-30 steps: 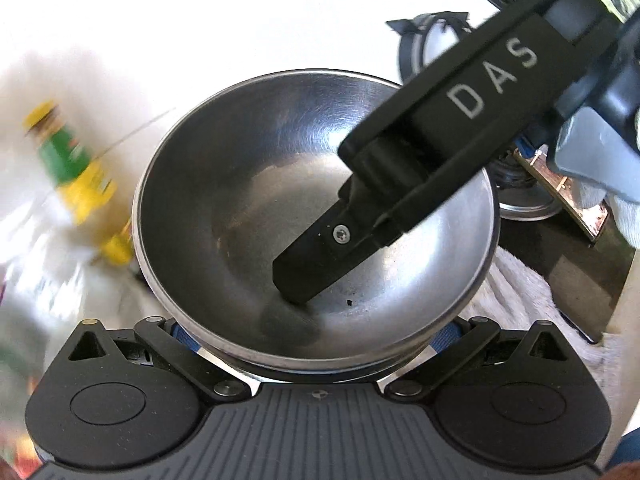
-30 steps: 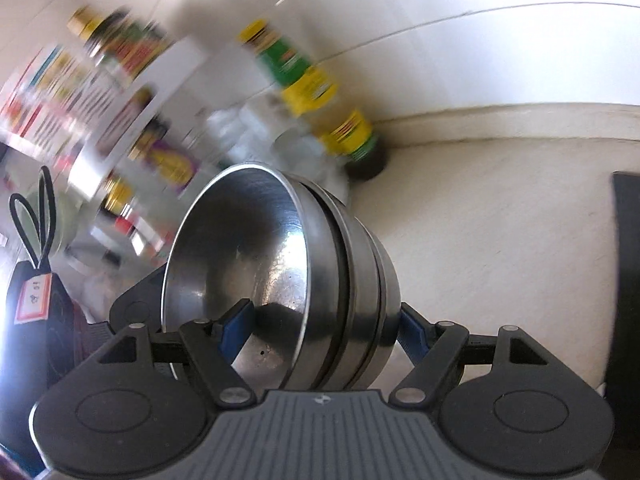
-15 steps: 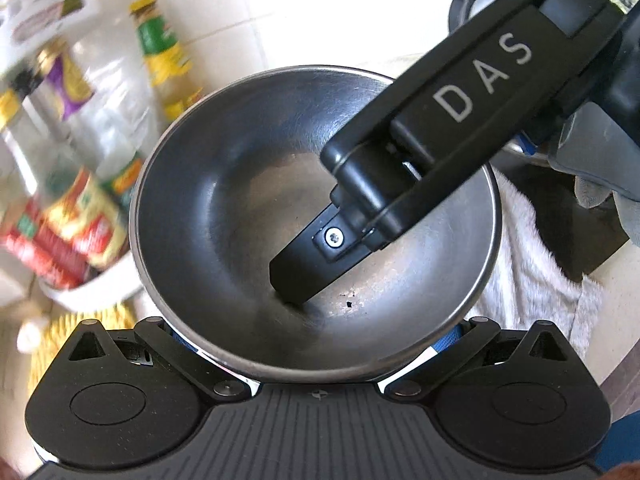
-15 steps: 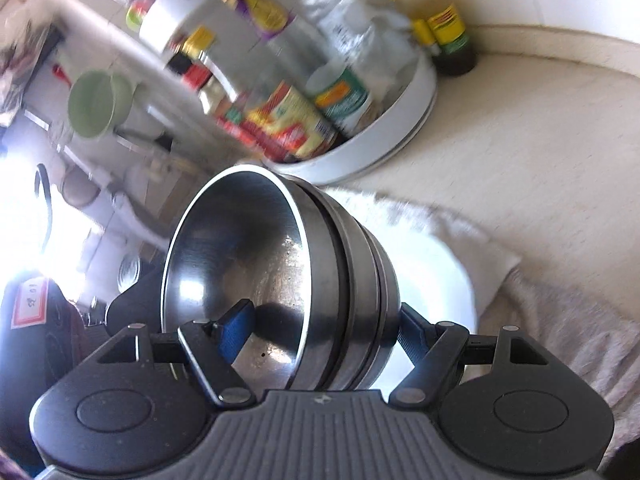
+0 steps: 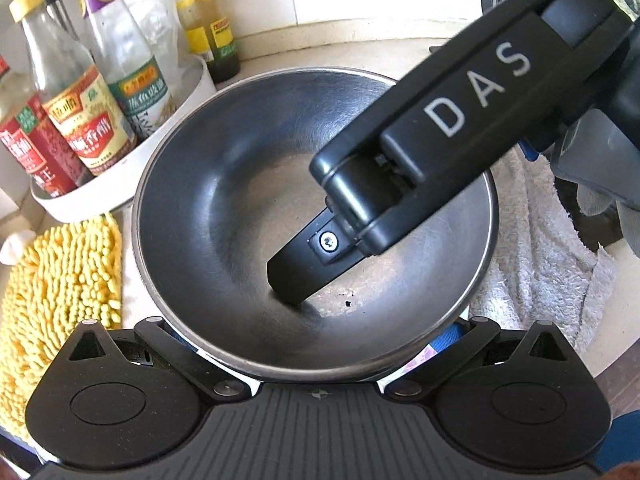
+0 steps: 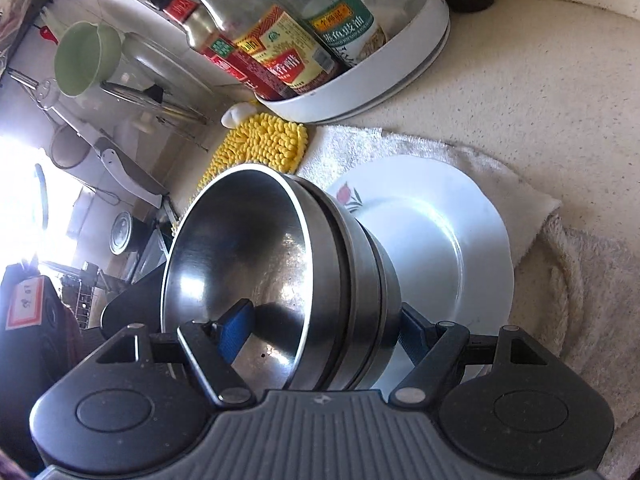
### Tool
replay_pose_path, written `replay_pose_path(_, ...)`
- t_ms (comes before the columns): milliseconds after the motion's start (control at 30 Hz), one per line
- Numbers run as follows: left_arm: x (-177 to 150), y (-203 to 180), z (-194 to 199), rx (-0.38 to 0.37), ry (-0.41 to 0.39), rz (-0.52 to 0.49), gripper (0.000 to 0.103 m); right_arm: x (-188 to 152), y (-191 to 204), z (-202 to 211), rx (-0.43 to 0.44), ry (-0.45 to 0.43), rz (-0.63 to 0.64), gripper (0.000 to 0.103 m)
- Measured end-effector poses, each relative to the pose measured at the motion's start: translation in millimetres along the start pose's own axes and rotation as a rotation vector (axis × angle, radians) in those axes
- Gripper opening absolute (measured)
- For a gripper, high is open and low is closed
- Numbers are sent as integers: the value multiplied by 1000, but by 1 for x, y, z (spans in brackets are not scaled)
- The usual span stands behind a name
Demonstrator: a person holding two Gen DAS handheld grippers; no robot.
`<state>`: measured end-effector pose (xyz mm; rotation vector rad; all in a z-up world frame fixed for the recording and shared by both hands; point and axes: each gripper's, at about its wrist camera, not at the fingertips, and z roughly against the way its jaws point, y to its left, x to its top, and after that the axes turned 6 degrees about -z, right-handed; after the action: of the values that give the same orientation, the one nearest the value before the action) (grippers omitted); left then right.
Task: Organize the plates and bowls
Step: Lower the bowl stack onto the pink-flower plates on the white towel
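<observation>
A stack of nested steel bowls (image 6: 352,264) hangs tilted just above a white plate (image 6: 440,240) with a flower print, which lies on a towel. My right gripper (image 6: 324,332) is shut on the stack's wall, with one blue pad (image 6: 236,332) inside the top bowl and the other outside. In the left wrist view the top bowl (image 5: 224,200) fills the middle, and the right gripper's finger (image 5: 304,268) reaches into it. My left gripper (image 5: 316,336) clasps the stack from below the near rim. Its pads are mostly hidden, and one blue edge (image 5: 448,338) shows.
A white tray (image 5: 120,176) of sauce bottles stands at the back left against the tiled wall. A yellow chenille cloth (image 5: 60,280) lies beside it, and a white towel (image 5: 540,260) spreads to the right. A green cup (image 6: 86,60) hangs farther off.
Both grippers came down with the bowls toward the counter. The bottle tray, the yellow cloth and the plate have come into view below. Both grips look the same.
</observation>
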<state>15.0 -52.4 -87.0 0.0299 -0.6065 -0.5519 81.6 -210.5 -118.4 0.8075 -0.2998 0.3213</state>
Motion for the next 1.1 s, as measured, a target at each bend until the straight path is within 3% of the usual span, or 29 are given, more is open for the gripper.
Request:
replay_pose_path(333,-20,-6,5,6,-1,-20,103,0,0,-5,-47,-13,15,94)
replay_pose_path(633,-35,-5,21,29,-11,-22,101,-1,-8,26,-51,-110,-44,95)
replay_pose_path(867,-36,-5,26,16,-25,-14,101,20,-13,40,-76,-206,-78,99)
replay_pose_path(1100,-37,-1,20,-25,-32,-1,101,40,-6,6,18,-136,-76,102)
